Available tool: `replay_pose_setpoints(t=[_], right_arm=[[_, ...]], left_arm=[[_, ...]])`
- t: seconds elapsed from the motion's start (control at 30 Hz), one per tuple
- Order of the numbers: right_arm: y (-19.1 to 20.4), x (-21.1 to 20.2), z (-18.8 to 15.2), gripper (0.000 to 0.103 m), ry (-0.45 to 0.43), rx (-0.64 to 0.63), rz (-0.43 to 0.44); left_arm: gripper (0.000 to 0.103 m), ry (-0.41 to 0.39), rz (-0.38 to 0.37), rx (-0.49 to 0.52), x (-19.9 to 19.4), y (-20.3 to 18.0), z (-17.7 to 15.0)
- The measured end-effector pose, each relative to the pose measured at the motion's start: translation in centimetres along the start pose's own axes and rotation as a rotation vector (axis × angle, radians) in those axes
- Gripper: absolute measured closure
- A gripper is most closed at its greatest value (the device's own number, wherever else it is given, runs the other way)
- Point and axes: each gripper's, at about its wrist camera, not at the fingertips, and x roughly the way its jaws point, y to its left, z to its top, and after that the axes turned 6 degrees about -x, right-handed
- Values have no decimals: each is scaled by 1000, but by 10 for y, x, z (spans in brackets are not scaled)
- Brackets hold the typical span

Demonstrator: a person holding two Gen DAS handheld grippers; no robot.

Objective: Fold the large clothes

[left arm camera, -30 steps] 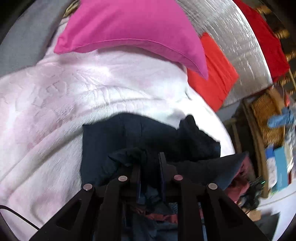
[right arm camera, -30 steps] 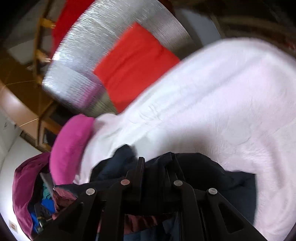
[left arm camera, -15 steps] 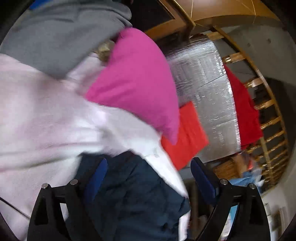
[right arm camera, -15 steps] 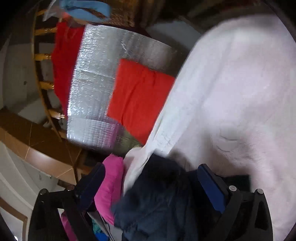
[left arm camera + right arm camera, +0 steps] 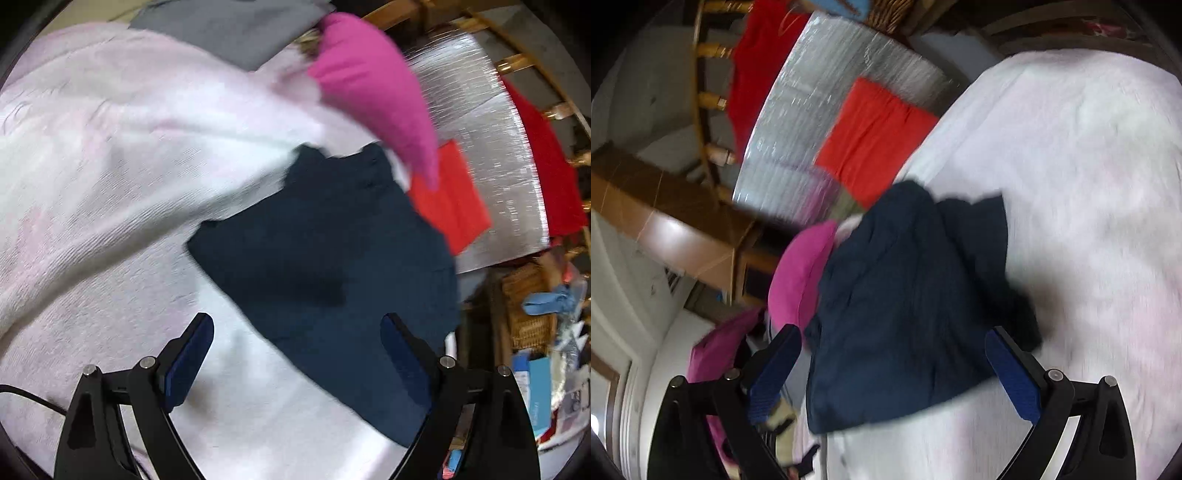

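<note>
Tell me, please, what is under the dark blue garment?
The dark blue garment lies on the pale pink blanket, which shows all around it. Whether anything else is beneath the garment cannot be seen; the cloth covers it.

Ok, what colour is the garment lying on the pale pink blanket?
Dark navy garment, clearest in the left wrist view.

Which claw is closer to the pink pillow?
Probably the right. The right claw is open, with the pink pillow just above its left finger. From the left claw, also open, the pillow sits far beyond the dark blue garment.
</note>
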Motion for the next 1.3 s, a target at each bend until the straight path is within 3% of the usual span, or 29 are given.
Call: replay_pose_setpoints(t=[0.07,0.17,0.33,0.47,0.67,0.73,0.77,0.83,0.97,1.07,1.3], right_arm=[[-4,4,-17,2,39,28,19],[-6,26,-36,2,133,80,20],[-19,58,-38,2,150,165,-13],[-33,85,-30,2,144,225,-66],[-40,105,-7,2,73,241,-38],[-40,108,-5,8,43,232,-45],[-36,110,-3,24,32,211,-68],[-36,113,-2,43,40,159,-143],[-30,106,0,57,26,110,-160],[-12,96,1,65,0,18,-181],[4,56,-9,67,-15,-47,-176]], left_arm=[[11,-1,46,-15,5,9,-2],[11,29,53,-101,16,25,4],[11,-16,28,-113,17,28,15],[10,-32,-1,-138,23,30,26],[12,-43,-81,-135,32,24,34],[12,-36,-104,-128,34,21,35],[20,-45,-98,-124,35,20,35],[39,-62,-88,-122,34,17,33],[73,-107,-88,-88,28,4,31],[83,-142,-87,-45,15,-6,26],[85,-152,-68,-17,-21,2,6]])
